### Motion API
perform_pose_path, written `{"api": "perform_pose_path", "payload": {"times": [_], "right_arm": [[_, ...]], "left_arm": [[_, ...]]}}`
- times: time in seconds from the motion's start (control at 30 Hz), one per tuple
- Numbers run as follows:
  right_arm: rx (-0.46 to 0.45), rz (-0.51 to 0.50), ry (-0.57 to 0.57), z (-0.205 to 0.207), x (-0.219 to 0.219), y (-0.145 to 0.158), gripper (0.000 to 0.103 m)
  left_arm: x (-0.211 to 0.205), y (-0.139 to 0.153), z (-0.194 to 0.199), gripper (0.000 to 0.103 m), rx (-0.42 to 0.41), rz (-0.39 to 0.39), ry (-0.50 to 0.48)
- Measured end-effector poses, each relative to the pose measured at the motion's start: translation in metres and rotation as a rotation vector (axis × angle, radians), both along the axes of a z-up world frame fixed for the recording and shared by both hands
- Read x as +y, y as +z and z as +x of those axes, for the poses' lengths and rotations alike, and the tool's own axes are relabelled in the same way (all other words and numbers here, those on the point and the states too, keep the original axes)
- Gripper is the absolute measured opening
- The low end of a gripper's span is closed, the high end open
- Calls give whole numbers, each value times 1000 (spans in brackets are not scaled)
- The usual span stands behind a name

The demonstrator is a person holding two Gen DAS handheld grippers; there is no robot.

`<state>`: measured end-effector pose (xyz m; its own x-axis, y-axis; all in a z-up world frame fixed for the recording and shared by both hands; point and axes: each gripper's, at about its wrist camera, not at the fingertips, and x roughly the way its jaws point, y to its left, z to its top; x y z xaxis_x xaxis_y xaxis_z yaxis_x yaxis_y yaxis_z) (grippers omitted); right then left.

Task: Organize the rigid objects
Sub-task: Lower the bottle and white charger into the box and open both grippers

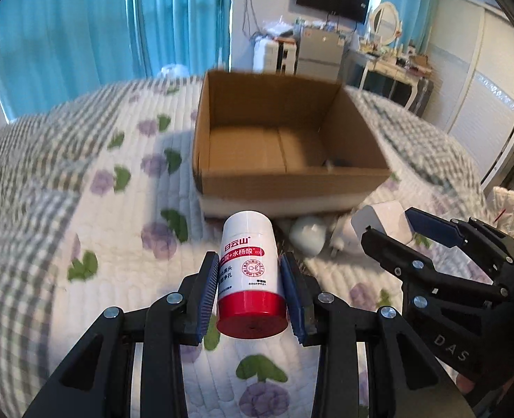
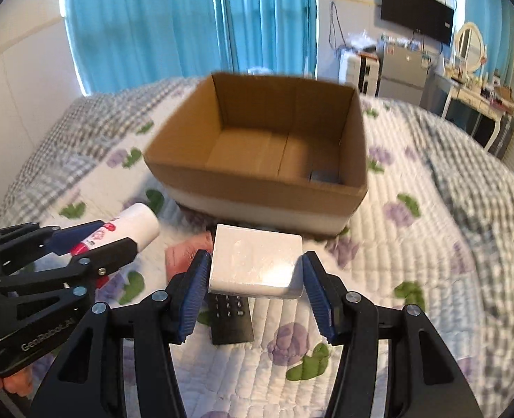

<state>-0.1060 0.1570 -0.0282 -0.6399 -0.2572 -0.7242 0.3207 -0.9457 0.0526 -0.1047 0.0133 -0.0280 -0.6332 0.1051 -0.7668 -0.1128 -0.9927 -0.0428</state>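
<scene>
My left gripper (image 1: pixel 250 285) is shut on a white bottle with a red cap (image 1: pixel 250 271), held above the quilt. It also shows at the left of the right wrist view (image 2: pixel 131 230). My right gripper (image 2: pixel 255 285) is shut on a white box (image 2: pixel 257 261); that box shows at the right of the left wrist view (image 1: pixel 382 221). An open cardboard box (image 1: pixel 291 177) (image 2: pixel 257 181) sits on the bed just beyond both grippers. A small dark item (image 2: pixel 323 176) lies in its near right corner.
A black remote (image 2: pixel 230 320) lies on the floral quilt (image 2: pixel 413 261) under the white box. A pink item (image 2: pixel 187 250) lies beside it. A pale round object (image 1: pixel 307 235) and a white plug (image 1: pixel 344 240) lie before the carton. Blue curtains and furniture stand behind.
</scene>
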Motion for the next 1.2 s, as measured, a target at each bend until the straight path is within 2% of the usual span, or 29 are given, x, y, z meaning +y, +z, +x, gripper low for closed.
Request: {"api": "perform_pose_path", "payload": {"times": [0.17,0.33,0.43,0.53,0.63,0.7,0.93,1.0,1.07,1.1,1.2], "right_arm": [[77,11,6,-4,2,36,54],[138,12,-3,-31,11,66,54],[162,3,-8,-56,17,80,54],[182,20,-18,-85,19,87,54],[180,15,-17,-115,21,83,54],[173,18,-17,-132,22,78,54],[136,44,2,-167,20,48,54],[125,39,3,-171,21,42,54],[117,31,6,-172,23,38,54],[115,31,6,-171,23,37,54],[109,29,-1,-171,23,37,54]], "left_arm": [[6,35,-16,37,96,-27,-16],[5,57,-58,37,144,-31,-18],[5,58,-92,37,148,-42,1],[6,46,-123,37,131,-39,-3],[7,26,-149,37,93,-32,-7],[11,9,-163,37,67,-56,-10],[21,-24,-182,37,24,-78,-25],[25,-26,-181,39,43,-114,-30],[28,-22,-178,53,63,-130,-37],[28,-19,-176,56,69,-135,-28],[19,-8,-172,57,66,-86,-15]]}}
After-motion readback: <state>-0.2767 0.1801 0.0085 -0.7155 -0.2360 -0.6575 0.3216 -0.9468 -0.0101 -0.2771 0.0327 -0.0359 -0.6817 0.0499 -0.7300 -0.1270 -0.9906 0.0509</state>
